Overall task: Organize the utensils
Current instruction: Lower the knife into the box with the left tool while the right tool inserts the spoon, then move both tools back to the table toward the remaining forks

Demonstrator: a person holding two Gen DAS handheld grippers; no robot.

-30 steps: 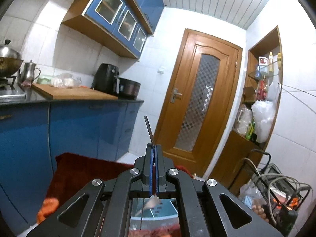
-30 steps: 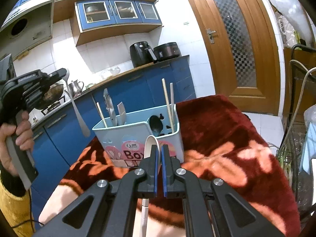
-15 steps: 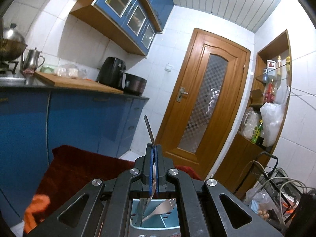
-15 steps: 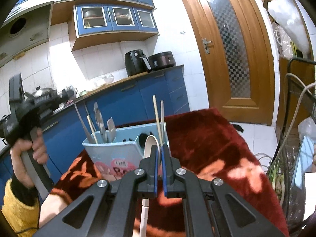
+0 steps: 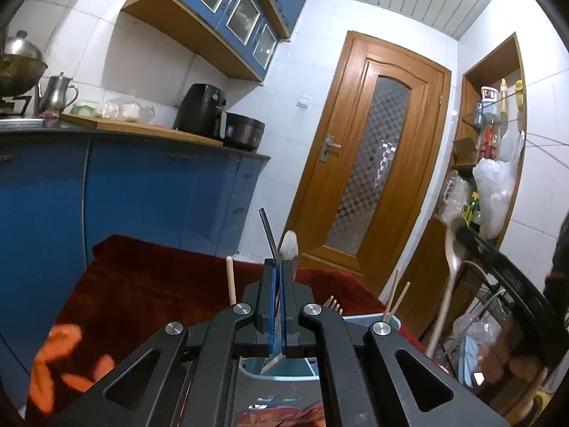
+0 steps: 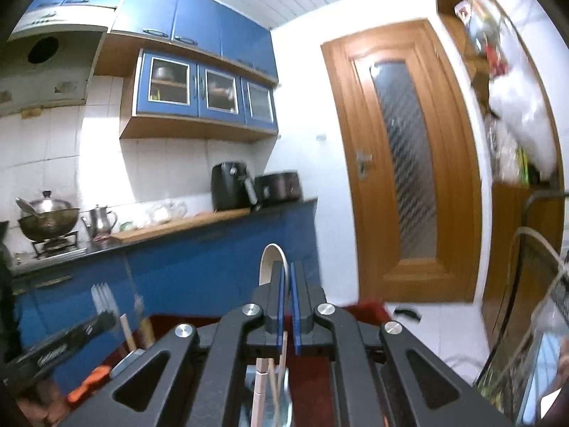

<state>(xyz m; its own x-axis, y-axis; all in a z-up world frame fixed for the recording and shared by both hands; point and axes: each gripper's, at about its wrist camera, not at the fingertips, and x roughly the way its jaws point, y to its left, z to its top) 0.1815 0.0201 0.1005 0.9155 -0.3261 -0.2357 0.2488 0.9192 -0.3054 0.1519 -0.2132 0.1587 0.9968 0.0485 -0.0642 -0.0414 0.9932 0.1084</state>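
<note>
Clamping a thin dark metal utensil handle (image 5: 267,237) between its blue-padded fingers, the left gripper (image 5: 277,277) stood with its jaws nearly together, the handle rising above the fingertips and tilting slightly to their left. Below the fingers, through the gap in the linkage, the utensil's lower part reached down into a pale blue utensil box (image 5: 370,319), whose rim showed just right of the jaws. A pale rounded utensil tip (image 5: 288,244) rose right behind the fingers, a wooden stick (image 5: 231,279) stood upright just to their left, and fork tines (image 5: 333,305) and two chopsticks (image 5: 395,297) poked up to their right. The box rested on a dark red cloth (image 5: 142,277) spreading out ahead and to the left.

The right gripper (image 6: 288,297) was likewise narrowed, holding a white spoon (image 6: 269,261) whose rounded end curved up above and left of the fingertips; its white handle ran down beneath the jaws. Farther right of the left gripper, that same tool appeared as a dark blurred shape carrying the pale spoon. Left of the right gripper, the other tool showed low and blurred, with a fork (image 6: 103,299) and wooden sticks (image 6: 128,331) standing near it.

Beyond both lay blue cabinets (image 5: 149,192) and a wooden door (image 5: 373,163).
</note>
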